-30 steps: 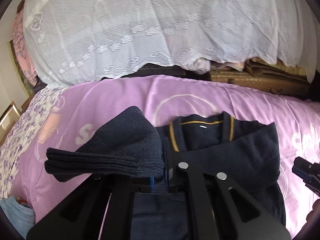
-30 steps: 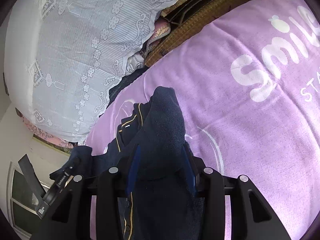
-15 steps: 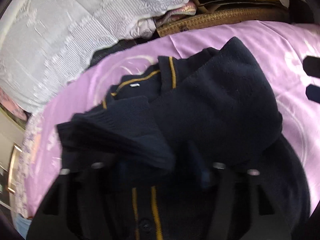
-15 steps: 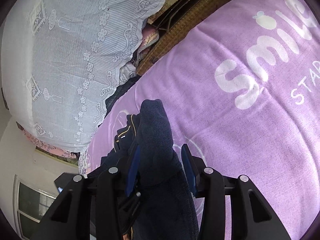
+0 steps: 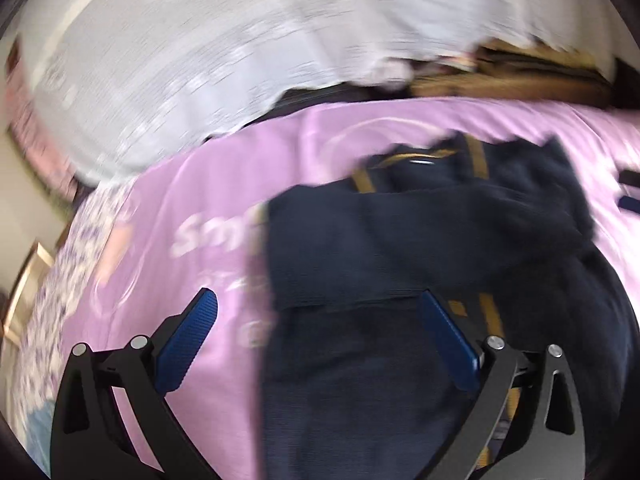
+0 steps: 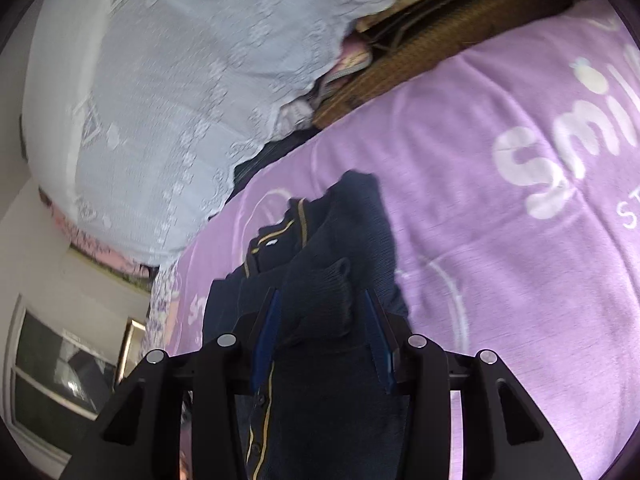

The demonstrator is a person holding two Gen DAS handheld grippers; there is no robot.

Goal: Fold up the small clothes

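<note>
On the bed, over the purple blanket (image 6: 500,280) printed with white lettering, lay the navy cardigan (image 5: 420,248) with its yellow-trimmed collar (image 6: 298,222) pointing toward the far side, where a white lace cover (image 6: 180,92) hung over stacked goods and a brown woven mat (image 6: 432,52). Left tongs (image 5: 316,320) stood wide open above the garment, blue pads (image 5: 188,344) well apart, nothing held; one pad sat over bare blanket, the other over the knit. A folded sleeve (image 5: 360,252) lay flat across the chest of the cardigan, just ahead of those tongs. The left view was motion-blurred, so fine detail was not readable. Right tongs (image 6: 322,320) were partly closed, their pads to either side of a raised bunch of the right sleeve (image 6: 332,280); the fabric filled the gap between them, and contact appeared made on both sides. Yellow button-placket trim (image 6: 264,412) showed below the right tongs.
</note>
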